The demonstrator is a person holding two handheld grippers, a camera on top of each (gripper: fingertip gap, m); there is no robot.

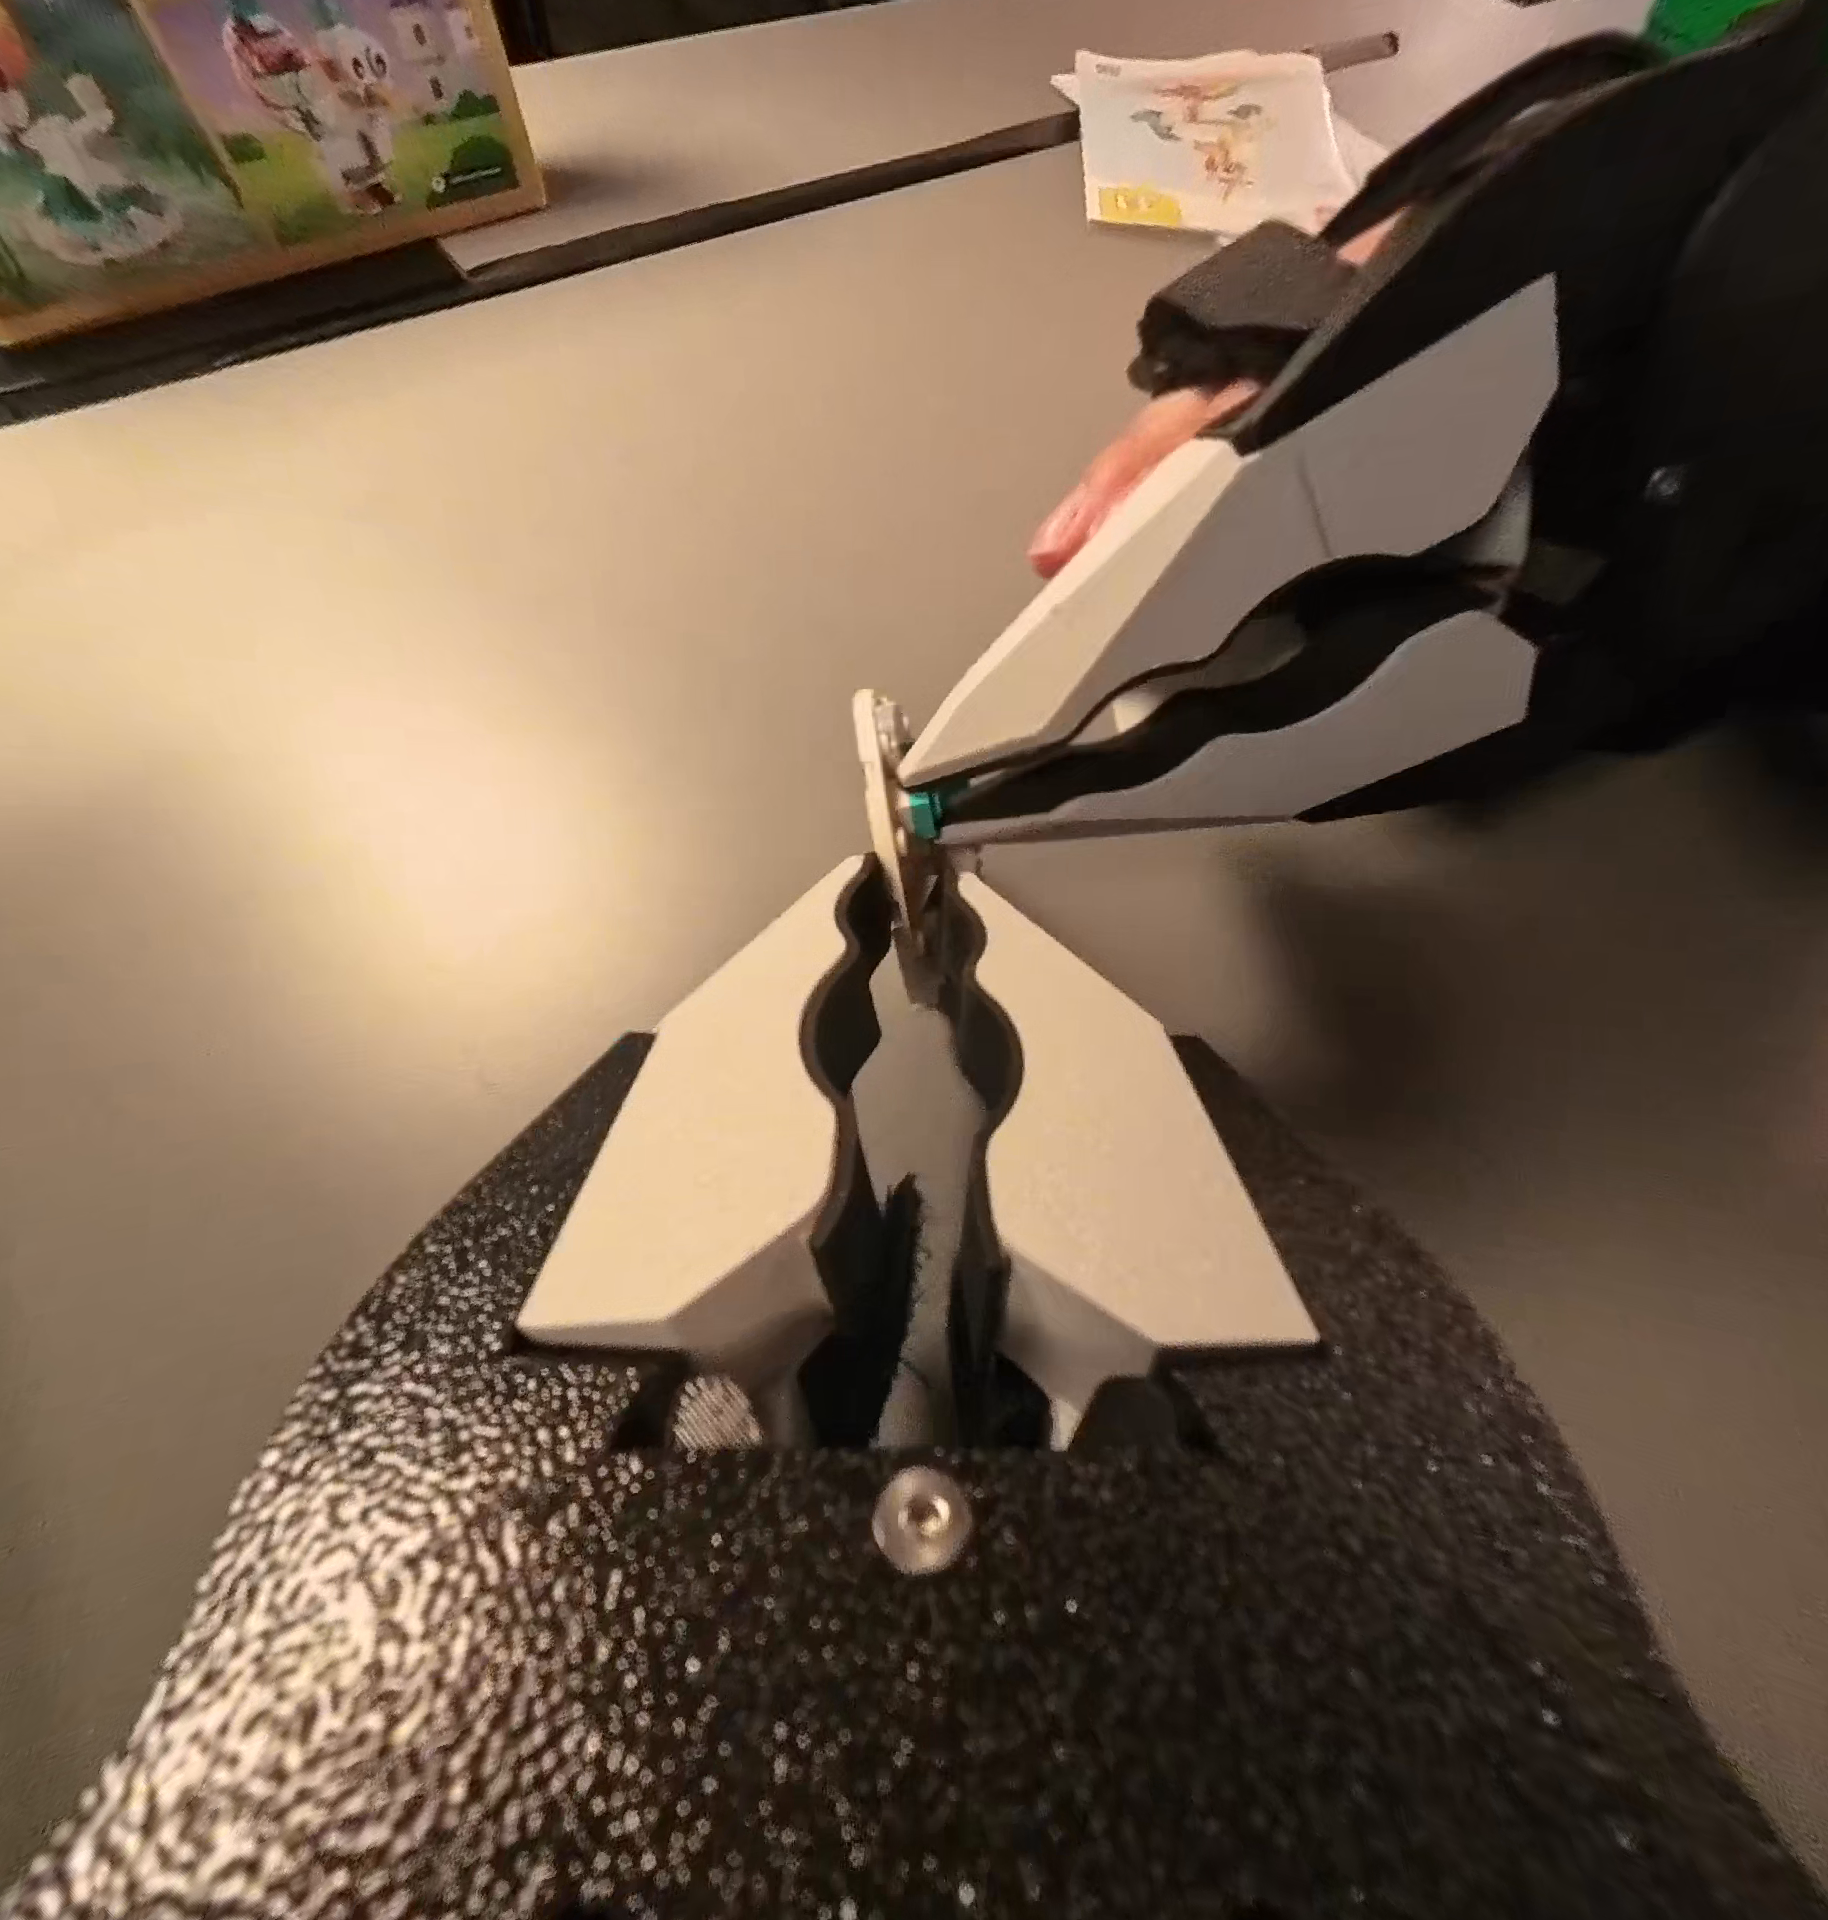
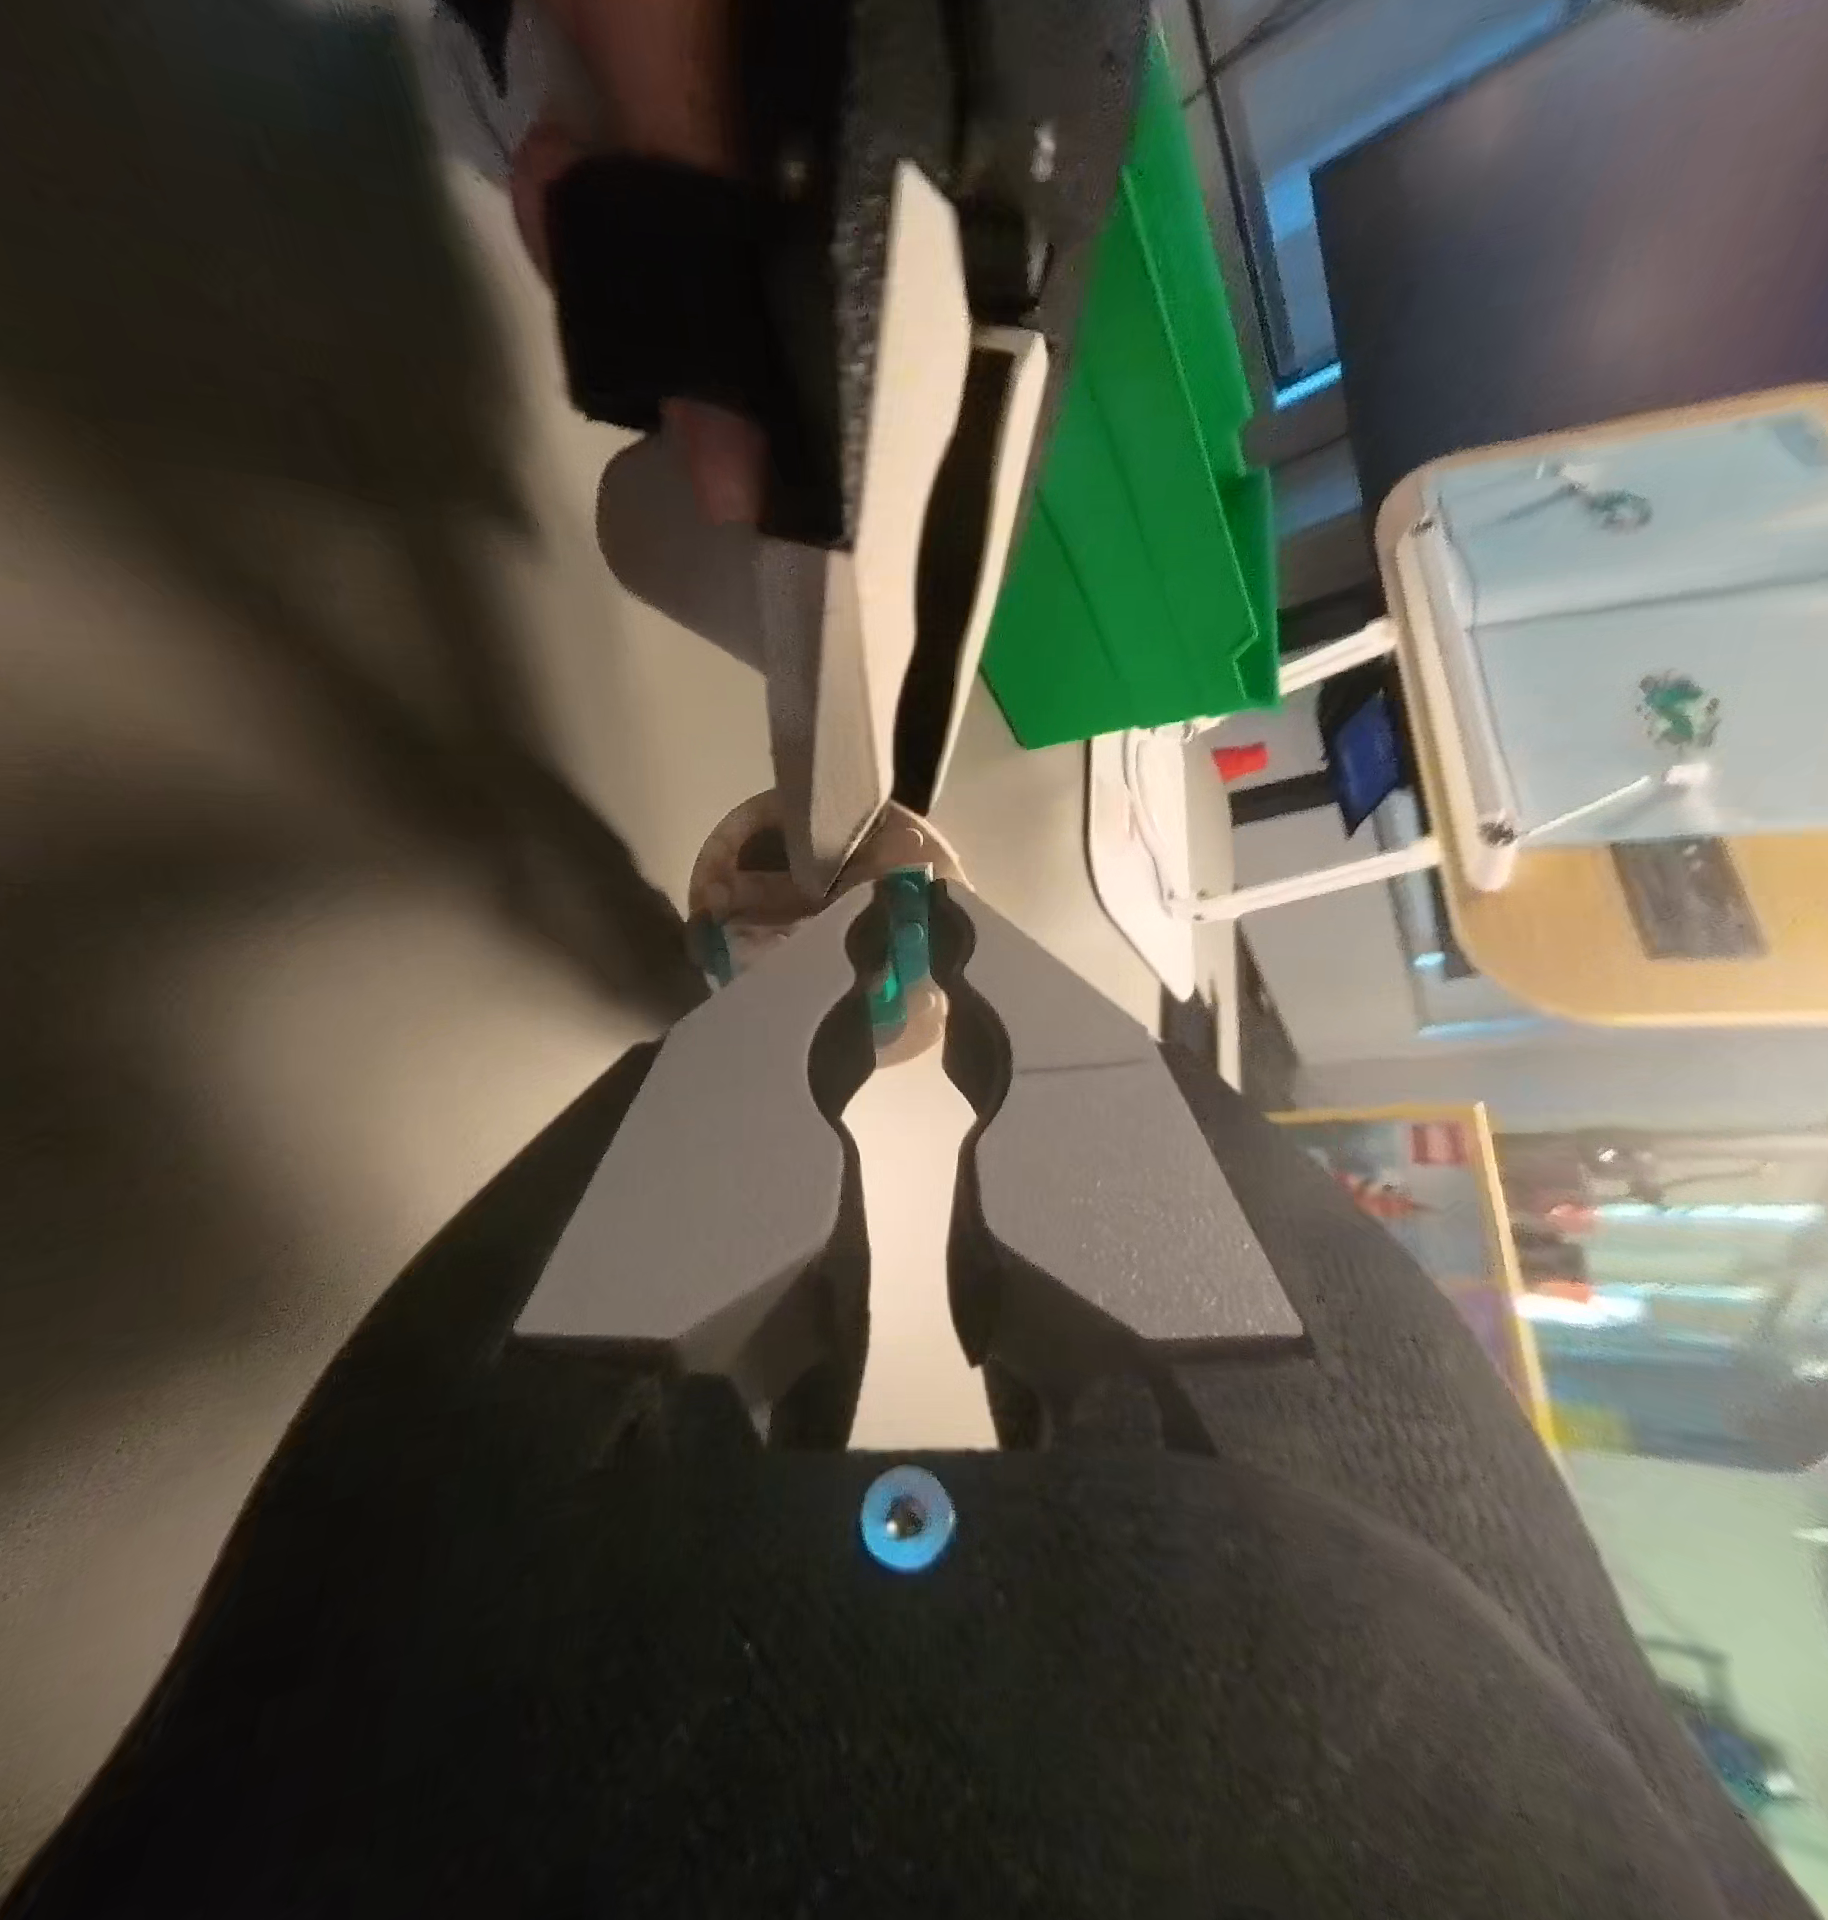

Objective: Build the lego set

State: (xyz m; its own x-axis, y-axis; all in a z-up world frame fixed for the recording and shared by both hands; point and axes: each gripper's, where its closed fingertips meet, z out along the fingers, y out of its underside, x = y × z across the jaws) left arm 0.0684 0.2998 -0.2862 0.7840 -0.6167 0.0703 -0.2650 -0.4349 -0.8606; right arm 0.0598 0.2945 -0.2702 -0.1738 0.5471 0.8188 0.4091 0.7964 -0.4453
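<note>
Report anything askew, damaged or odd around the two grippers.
Nothing looks damaged or spilled. The left gripper holds the round tan plate on edge rather than flat, while the right gripper presses a teal piece against its face. That fits mid-assembly.

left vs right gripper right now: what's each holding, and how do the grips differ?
Left gripper clamps the pale round plate by its lower edge, plate standing on edge; right gripper pinches a small teal piece at its fingertips.
Left points away from its camera; right comes in from the side, meeting the plate's face.
Left's load is large and pale; right's is tiny and teal.
Shared: both are shut on a part, held above the table.
</note>
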